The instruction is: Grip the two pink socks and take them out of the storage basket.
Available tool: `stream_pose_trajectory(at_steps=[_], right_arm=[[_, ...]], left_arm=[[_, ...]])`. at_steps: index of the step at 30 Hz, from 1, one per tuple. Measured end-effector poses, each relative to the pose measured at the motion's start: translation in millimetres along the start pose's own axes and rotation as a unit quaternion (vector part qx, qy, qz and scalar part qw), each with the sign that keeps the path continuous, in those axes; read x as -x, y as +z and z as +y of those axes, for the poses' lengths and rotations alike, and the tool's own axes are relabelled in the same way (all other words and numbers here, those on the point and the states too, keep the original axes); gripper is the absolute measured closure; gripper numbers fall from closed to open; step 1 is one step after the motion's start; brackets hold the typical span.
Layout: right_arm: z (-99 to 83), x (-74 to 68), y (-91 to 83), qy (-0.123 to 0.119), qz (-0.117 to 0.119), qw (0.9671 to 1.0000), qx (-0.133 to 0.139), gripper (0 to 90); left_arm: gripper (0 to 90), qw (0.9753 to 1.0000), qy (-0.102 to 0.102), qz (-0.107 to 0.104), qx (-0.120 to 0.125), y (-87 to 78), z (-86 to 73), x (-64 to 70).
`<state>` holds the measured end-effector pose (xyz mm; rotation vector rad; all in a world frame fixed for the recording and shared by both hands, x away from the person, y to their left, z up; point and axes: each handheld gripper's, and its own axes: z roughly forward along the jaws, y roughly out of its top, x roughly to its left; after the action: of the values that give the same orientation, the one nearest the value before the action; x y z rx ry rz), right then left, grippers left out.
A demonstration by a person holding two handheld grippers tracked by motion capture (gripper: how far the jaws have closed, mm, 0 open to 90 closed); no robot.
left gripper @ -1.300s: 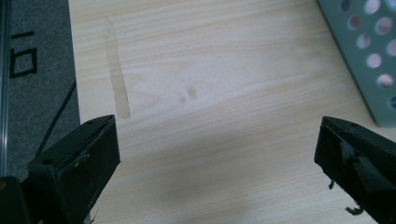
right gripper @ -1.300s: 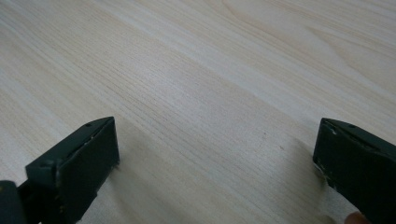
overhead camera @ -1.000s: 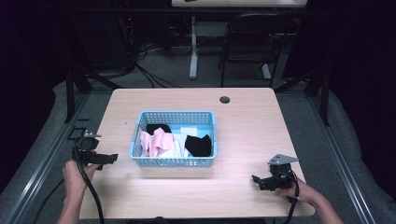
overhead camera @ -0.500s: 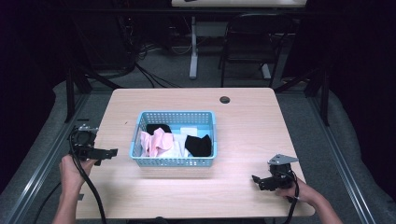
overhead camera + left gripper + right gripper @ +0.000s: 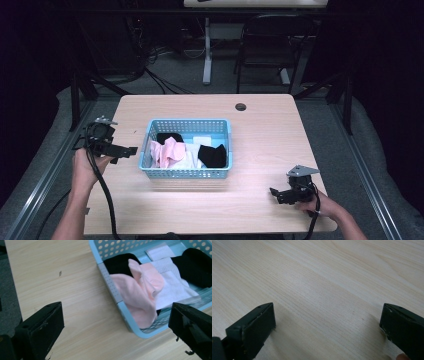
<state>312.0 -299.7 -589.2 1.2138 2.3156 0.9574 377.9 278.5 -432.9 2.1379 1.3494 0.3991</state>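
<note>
Behind my bench: dark metal-framed chair (image 5: 267, 47) on the grey floor (image 5: 320, 115)
Beside it: white post (image 5: 207, 50), black cables (image 5: 160, 82)

Looks like a lab / recording setup, not a home: pale wood desk (image 5: 260, 125) w/ cable grommet hole (image 5: 240, 107) stands alone on grey carpet (image 5: 320, 120), framed by metal rails (image 5: 367, 170) on both sides; surroundings dark. Behind it, loose cables (image 5: 160, 75) across the floor, a black chair (image 5: 265, 45) & leg of a 2nd desk (image 5: 207, 50); a person holds a wired claw (image 5: 129, 150) at the desk.
</note>
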Motion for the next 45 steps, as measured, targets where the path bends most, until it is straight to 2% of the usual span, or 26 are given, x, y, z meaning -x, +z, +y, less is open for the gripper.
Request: stream_pose_trajectory(at_steps=[4, 6, 7, 10, 15, 19, 20, 21, 26, 27, 34, 39, 45], right_arm=[[0.0, 0.0, 0.0, 0.000, 0.000, 1.0000, 0.000, 0.0], [0.1, 0.2, -0.1, -0.001, 0.001, 1.0000, -0.001, 0.0], [0.0, 0.0, 0.0, 0.000, 0.000, 1.0000, 0.000, 0.0], [0.0, 0.0, 0.0, 0.000, 0.000, 1.0000, 0.000, 0.0], [0.0, 0.0, 0.0, 0.000, 0.000, 1.0000, 0.000, 0.0], [0.0, 0.1, 0.0, 0.000, 0.001, 1.0000, 0.000, 0.0], [0.0, 0.1, 0.0, 0.000, 0.001, 1.0000, 0.000, 0.0], [0.1, 0.2, -0.1, -0.001, 0.001, 1.0000, -0.001, 0.0], [0.0, 0.0, 0.0, 0.000, 0.000, 1.0000, 0.000, 0.0], [0.0, 0.0, 0.0, 0.000, 0.000, 1.0000, 0.000, 0.0], [0.0, 0.0, 0.0, 0.000, 0.000, 1.0000, 0.000, 0.0], [0.0, 0.0, 0.0, 0.000, 0.000, 1.0000, 0.000, 0.0], [0.0, 0.1, 0.0, 0.000, 0.000, 1.0000, 0.000, 0.0]], left_arm=[[0.2, 0.9996, 0.024, -0.011, -0.005, 6.2, 18.6, 16.9], [0.3, 0.9995, 0.028, -0.013, -0.004, 8.1, 22.0, 20.7], [0.6, 0.9991, 0.038, -0.017, -0.009, 12.4, 28.1, 28.0], [1.4, 0.9987, 0.044, -0.025, -0.012, 18.0, 33.5, 34.8], [9.5, 0.9964, 0.056, -0.052, -0.037, 38.0, 43.6, 52.0], [19.1, 0.9943, 0.057, -0.070, -0.058, 55.6, 47.0, 62.9], [20.8, 0.9943, 0.057, -0.070, -0.058, 55.6, 47.0, 62.9], [22.6, 0.9930, 0.052, -0.080, -0.070, 63.8, 47.8, 63.7], [28.2, 0.9908, 0.038, -0.097, -0.087, 77.9, 48.4, 63.8], [28.8, 0.9905, 0.029, -0.097, -0.093, 82.8, 48.7, 63.0], [32.1, 0.9894, 0.022, -0.094, -0.108, 92.8, 49.9, 60.0], [32.4, 0.9893, 0.007, -0.085, -0.118, 99.0, 47.8, 54.8], [33.6, 0.9877, 0.004, -0.092, -0.126, 106.1, 44.4, 54.8]])
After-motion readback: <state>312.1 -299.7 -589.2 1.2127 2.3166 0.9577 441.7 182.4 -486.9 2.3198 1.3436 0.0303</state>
